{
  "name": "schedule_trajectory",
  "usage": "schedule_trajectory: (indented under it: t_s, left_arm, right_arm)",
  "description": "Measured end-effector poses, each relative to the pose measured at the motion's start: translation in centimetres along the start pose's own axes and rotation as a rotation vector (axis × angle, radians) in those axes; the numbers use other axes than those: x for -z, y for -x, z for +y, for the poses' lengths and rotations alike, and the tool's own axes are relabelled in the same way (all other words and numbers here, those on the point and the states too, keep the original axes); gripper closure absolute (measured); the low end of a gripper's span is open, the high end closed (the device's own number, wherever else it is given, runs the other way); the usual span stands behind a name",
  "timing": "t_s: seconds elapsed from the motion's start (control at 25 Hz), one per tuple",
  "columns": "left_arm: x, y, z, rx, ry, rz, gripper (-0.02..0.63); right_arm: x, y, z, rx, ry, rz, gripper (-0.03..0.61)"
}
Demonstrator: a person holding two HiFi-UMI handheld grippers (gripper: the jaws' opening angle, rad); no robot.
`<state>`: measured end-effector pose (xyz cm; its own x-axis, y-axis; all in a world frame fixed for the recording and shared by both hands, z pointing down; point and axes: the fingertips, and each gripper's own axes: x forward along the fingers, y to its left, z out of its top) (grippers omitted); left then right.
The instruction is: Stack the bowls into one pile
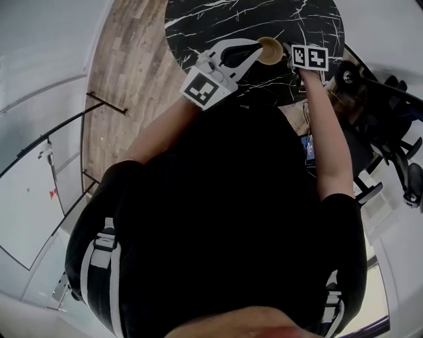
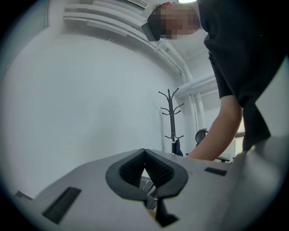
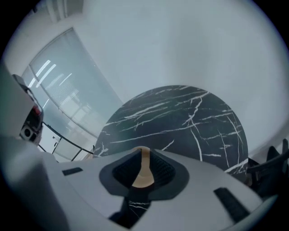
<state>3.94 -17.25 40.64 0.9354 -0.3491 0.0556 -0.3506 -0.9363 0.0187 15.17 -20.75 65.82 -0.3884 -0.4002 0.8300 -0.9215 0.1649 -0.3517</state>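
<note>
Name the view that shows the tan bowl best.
Head view: the tan bowl shows its round rim and hollow from above, on the marble table. The right gripper view gives only a tan sliver of it; the left gripper view shows no clear bowl.

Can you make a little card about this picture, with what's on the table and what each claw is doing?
Table: round black marble table
On it: one tan round bowl; whether more bowls are nested inside it cannot be told
Left claw: shut, nothing in it, beside the bowl
Right claw: slightly open, with the bowl's rim inside it
</note>
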Motion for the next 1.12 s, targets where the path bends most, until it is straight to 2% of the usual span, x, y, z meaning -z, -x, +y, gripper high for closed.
schedule_trajectory:
  t_s: [0.2, 0.36, 0.56, 0.8, 1.12]
  left_arm:
    - [-0.3, -1.1, -0.2, -0.001, -0.001, 0.000, 0.611]
    - [-0.3, -1.9, 0.0, -0.012, -0.001, 0.025, 0.611]
    - [-0.6, -2.5, 0.2, -0.021, -0.004, 0.049, 0.611]
    - [-1.1, -3.3, -0.3, -0.001, -0.010, 0.046, 0.610]
    - [-2.3, -3.6, -1.1, 0.022, -0.012, 0.022, 0.610]
  right_arm:
    - [-3.3, 4.9, 2.6, -0.077, 0.128, -0.234, 0.509]
    - [-5.2, 10.2, 5.0, -0.123, 0.192, -0.412, 0.509]
    - [-7.0, 16.9, 8.9, -0.165, 0.314, -0.603, 0.511]
    - [-7.9, 22.6, 12.2, -0.196, 0.361, -0.737, 0.525]
    - [-7.3, 25.7, 13.3, -0.107, 0.419, -0.887, 0.567]
